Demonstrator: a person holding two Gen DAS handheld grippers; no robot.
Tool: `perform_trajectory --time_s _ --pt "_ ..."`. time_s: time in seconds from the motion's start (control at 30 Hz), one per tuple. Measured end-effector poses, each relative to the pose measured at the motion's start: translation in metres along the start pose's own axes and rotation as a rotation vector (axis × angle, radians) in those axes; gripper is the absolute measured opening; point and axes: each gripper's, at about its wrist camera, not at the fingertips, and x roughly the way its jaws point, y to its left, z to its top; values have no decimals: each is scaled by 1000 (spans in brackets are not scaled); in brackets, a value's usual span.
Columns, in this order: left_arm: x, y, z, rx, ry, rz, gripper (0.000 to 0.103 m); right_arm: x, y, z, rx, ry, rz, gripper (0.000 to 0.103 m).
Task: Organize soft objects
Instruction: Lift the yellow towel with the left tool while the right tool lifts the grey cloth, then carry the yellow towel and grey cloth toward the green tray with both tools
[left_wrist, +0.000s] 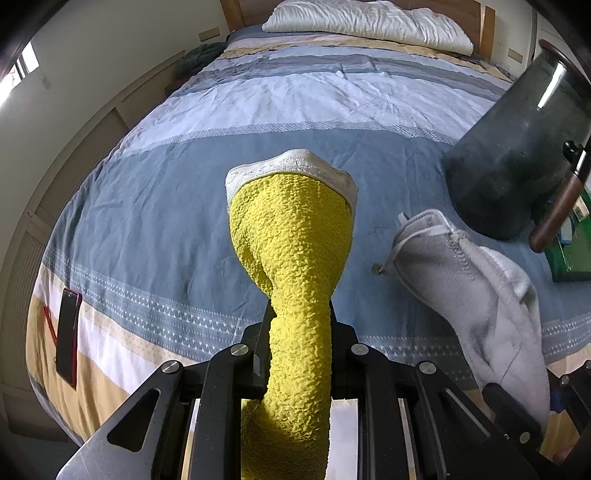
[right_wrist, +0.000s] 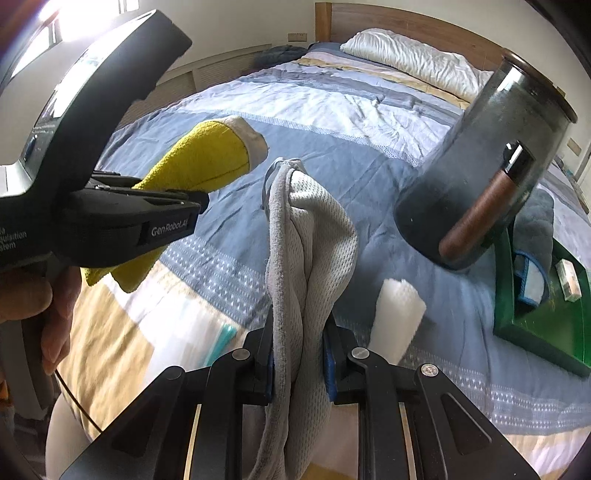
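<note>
My left gripper (left_wrist: 300, 314) is shut on a yellow textured cloth with a white hem (left_wrist: 291, 236), which stands up from between its fingers above the bed. The same yellow cloth (right_wrist: 207, 155) and the left gripper (right_wrist: 201, 201) show at the left of the right wrist view. My right gripper (right_wrist: 298, 332) is shut on a grey cloth with a mesh side (right_wrist: 306, 236); this grey cloth (left_wrist: 476, 280) hangs at the right of the left wrist view. A dark felt basket with a brown handle (right_wrist: 484, 177) stands on the bed to the right, also seen as the basket (left_wrist: 517, 147).
The bed has a blue, white and tan striped cover (left_wrist: 221, 110) and a white pillow (left_wrist: 369, 22) at its head. A red-edged phone (left_wrist: 68, 332) lies at the bed's left edge. A white roll (right_wrist: 397, 317) and a green tray (right_wrist: 543, 332) with a blue towel lie right.
</note>
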Motion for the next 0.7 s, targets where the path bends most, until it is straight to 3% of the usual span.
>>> perform_trajectory --time_s 0.7 --pt "-34 -34 -32 48 18 -61 17 -60 -20 -43 19 31 -29 19"
